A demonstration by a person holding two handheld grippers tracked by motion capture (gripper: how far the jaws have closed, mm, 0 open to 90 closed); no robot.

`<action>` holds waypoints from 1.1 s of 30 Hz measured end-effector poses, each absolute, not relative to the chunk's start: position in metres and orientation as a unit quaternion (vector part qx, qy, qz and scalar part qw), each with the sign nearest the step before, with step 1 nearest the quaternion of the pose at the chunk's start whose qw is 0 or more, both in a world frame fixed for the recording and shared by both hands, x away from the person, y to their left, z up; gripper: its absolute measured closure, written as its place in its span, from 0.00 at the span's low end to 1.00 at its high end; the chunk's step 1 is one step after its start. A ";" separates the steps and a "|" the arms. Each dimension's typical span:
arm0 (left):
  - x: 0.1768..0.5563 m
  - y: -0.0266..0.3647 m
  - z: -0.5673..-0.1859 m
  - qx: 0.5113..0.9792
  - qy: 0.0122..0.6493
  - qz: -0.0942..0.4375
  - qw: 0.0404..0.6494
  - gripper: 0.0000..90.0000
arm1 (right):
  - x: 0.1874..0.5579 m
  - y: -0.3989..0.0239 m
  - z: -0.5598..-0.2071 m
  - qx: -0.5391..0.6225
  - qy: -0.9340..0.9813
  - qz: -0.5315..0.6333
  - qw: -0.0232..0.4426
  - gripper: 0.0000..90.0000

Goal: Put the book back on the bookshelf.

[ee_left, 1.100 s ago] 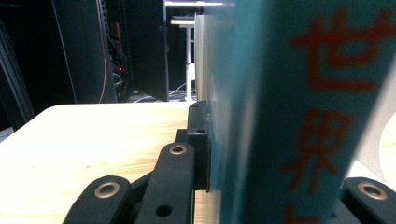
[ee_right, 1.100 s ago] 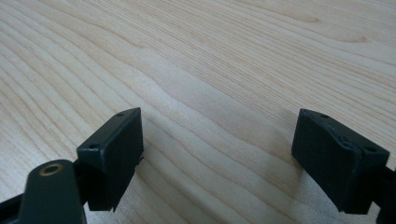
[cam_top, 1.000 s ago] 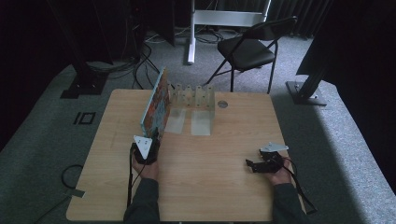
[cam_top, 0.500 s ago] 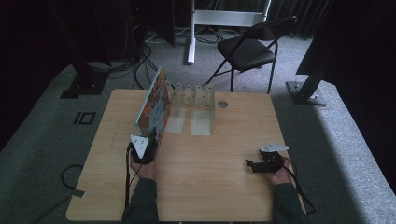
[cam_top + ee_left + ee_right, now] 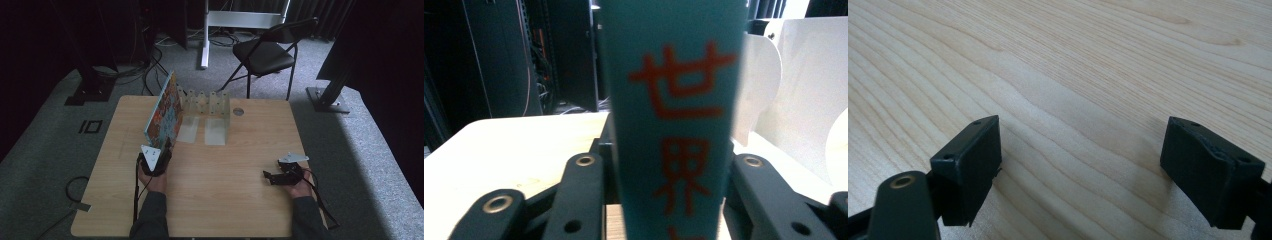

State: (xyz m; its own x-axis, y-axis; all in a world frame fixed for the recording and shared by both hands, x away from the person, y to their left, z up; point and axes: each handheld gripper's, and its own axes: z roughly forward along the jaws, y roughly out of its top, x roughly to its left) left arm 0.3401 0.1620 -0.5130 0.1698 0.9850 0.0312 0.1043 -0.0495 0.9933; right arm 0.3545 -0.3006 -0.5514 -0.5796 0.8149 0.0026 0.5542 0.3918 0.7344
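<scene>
A colourful picture book [image 5: 164, 110] stands on edge on the wooden table [image 5: 225, 200], tilted, at the left end of a white divider rack [image 5: 210, 102]. My left gripper [image 5: 163, 148] is at the book's near end. In the left gripper view the teal spine [image 5: 674, 100] with red characters stands between the jaws of my left gripper [image 5: 669, 165]. These jaws have just been opening, and a thin gap shows beside the spine. My right gripper [image 5: 267, 176] rests low over the table at the right, open [image 5: 1080, 160], with bare wood between its pads.
The rack's white dividers [image 5: 804, 75] rise just right of the book. A small round grommet [image 5: 238, 111] sits in the table behind the rack. A black folding chair [image 5: 265, 52] and stand bases are on the floor beyond the table.
</scene>
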 end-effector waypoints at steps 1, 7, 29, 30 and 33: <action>0.340 0.162 -0.513 0.575 0.472 0.439 0.503 0.71 | 0.355 -0.301 -0.551 0.421 0.814 0.357 0.183 0.18; 0.339 0.163 -0.512 0.577 0.470 0.444 0.498 0.66 | 0.355 -0.301 -0.551 0.420 0.814 0.357 0.183 0.18; 0.325 0.166 -0.505 0.592 0.459 0.442 0.493 0.57 | 0.355 -0.301 -0.551 0.420 0.814 0.357 0.183 0.18; 0.324 0.167 -0.505 0.593 0.458 0.444 0.492 0.57 | 0.355 -0.301 -0.551 0.420 0.814 0.357 0.183 0.18; 0.323 0.167 -0.505 0.591 0.458 0.448 0.491 0.57 | 0.355 -0.301 -0.551 0.420 0.814 0.357 0.183 0.18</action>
